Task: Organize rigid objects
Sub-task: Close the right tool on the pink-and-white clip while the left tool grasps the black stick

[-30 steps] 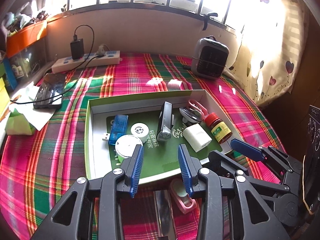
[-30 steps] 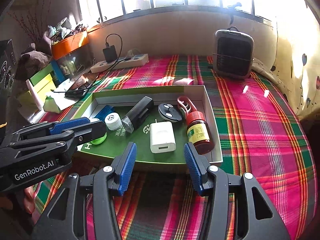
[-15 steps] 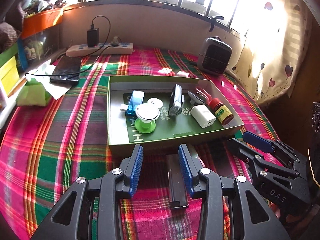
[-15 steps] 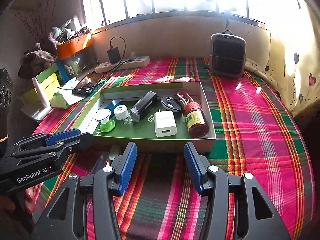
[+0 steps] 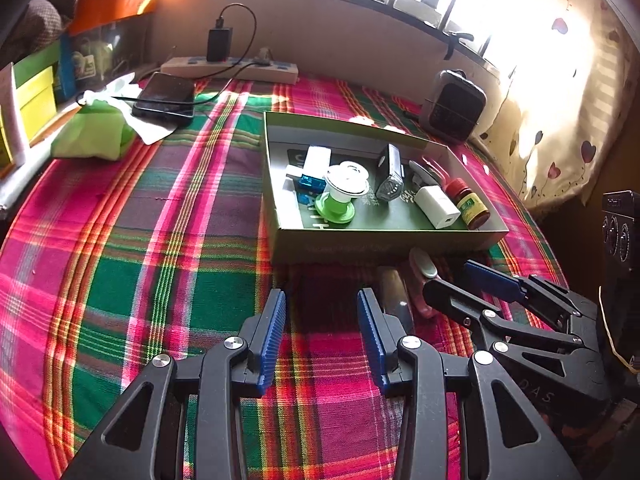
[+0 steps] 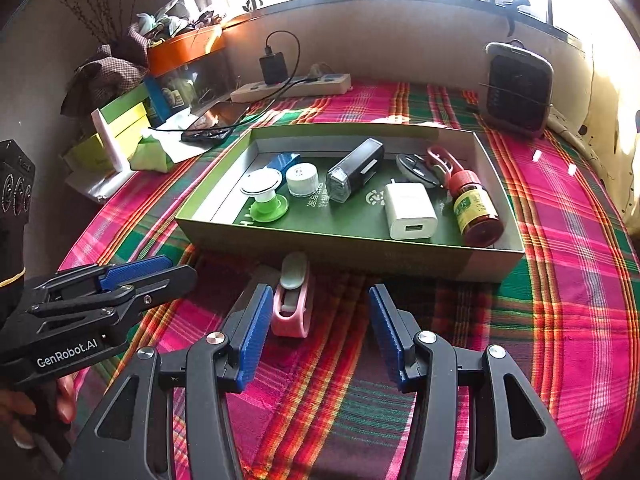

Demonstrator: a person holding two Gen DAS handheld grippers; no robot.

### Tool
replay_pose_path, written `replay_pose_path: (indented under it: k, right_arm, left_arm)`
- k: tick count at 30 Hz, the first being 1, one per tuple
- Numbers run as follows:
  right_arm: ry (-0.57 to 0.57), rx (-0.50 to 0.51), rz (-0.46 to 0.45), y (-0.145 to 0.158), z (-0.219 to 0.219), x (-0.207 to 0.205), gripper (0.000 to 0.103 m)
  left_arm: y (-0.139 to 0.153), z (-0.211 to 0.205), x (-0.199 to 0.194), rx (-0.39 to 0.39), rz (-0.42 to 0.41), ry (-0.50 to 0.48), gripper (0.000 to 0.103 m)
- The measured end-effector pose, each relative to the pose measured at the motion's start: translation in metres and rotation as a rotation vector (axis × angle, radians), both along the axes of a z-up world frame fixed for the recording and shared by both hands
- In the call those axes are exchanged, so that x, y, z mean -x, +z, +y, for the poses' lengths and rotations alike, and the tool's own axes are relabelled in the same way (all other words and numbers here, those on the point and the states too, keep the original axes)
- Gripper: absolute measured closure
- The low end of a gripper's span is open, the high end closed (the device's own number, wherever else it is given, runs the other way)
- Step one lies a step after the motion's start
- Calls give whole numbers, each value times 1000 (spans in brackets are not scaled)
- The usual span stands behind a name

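Observation:
A shallow green box on the plaid cloth holds a white charger, a red-capped bottle, a black torch, a white and green spool, a white cap, a blue USB drive and a key fob. A pink and grey clip-like object and a dark flat bar lie on the cloth before the box. My right gripper is open and empty just right of the pink object. My left gripper is open and empty, left of the bar.
A black heater stands at the back right. A power strip with a charger, a phone, a green tissue pack and stacked boxes sit at the back left. Each gripper shows in the other's view.
Both grippers have pulled back from over the box toward the near side. The pink object and the dark bar before the box have come into view. Both stay open.

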State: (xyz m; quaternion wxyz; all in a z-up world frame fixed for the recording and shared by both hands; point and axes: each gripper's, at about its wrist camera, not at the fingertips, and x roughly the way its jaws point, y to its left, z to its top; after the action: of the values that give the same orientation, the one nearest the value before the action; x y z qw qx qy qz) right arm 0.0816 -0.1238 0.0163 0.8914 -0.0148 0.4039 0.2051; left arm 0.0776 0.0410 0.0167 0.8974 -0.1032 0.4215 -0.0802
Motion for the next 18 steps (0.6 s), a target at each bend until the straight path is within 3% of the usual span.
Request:
replay_pose_path:
  k: [15,18]
  right_arm:
    - [-5,31,26,-10,8,-12,52]
    - [0,39,25,-10,11,-13,59]
  left_arm:
    - [-5,0,-2,17,18,-22,67]
    - [-6,-1,-3,17,21,-25,67]
